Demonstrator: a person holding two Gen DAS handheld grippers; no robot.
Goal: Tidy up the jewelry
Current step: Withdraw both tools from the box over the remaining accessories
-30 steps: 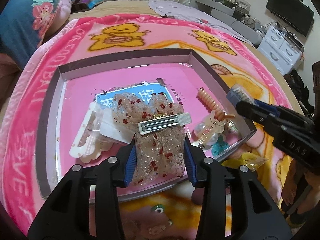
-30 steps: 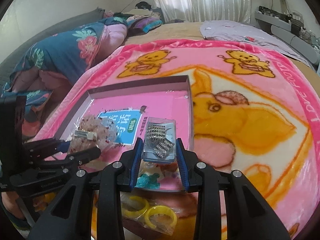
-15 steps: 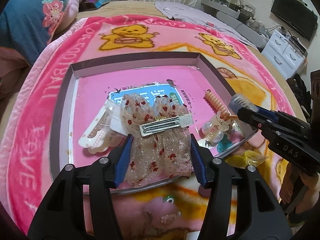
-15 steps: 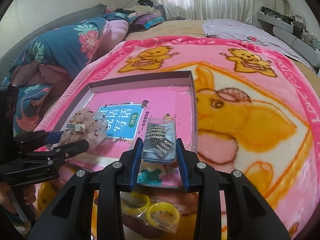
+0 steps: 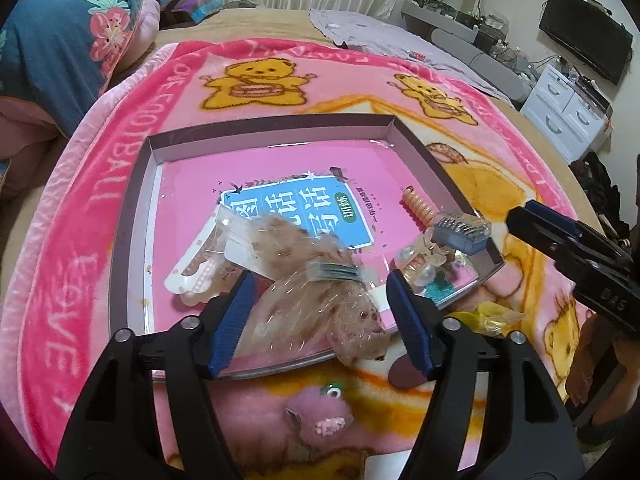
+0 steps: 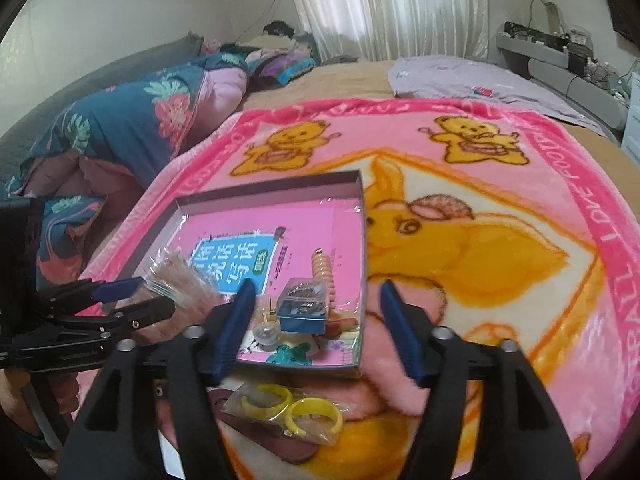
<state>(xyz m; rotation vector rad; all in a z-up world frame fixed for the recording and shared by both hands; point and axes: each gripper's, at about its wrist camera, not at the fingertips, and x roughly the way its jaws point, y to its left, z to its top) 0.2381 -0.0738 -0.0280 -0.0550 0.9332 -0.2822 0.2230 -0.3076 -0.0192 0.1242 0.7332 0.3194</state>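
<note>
A shallow cardboard tray point(image 5: 272, 131) with a pink book cover inside lies on the pink blanket. My left gripper point(image 5: 320, 316) is open; the sheer bow hair clip point(image 5: 316, 292) lies blurred between its fingers at the tray's near edge. My right gripper point(image 6: 316, 328) is open above the tray's near right corner. The small clear box of rhinestone clips point(image 6: 304, 308) rests free in the tray point(image 6: 280, 188) and shows in the left wrist view point(image 5: 460, 232). An orange spiral hair tie point(image 5: 416, 208), a white clip card point(image 5: 196, 276) and small clips point(image 5: 420, 264) also lie in the tray.
A bag of yellow rings point(image 6: 292, 408) lies on the blanket in front of the tray. A dark oval piece point(image 6: 260, 436) lies under it. A flowered quilt point(image 6: 120, 132) is piled at the left. White drawers point(image 5: 568, 112) stand at the right.
Both grippers opened. The left let go of the bow clip, which dropped onto the tray edge. The right let go of the clear rhinestone box, now resting in the tray.
</note>
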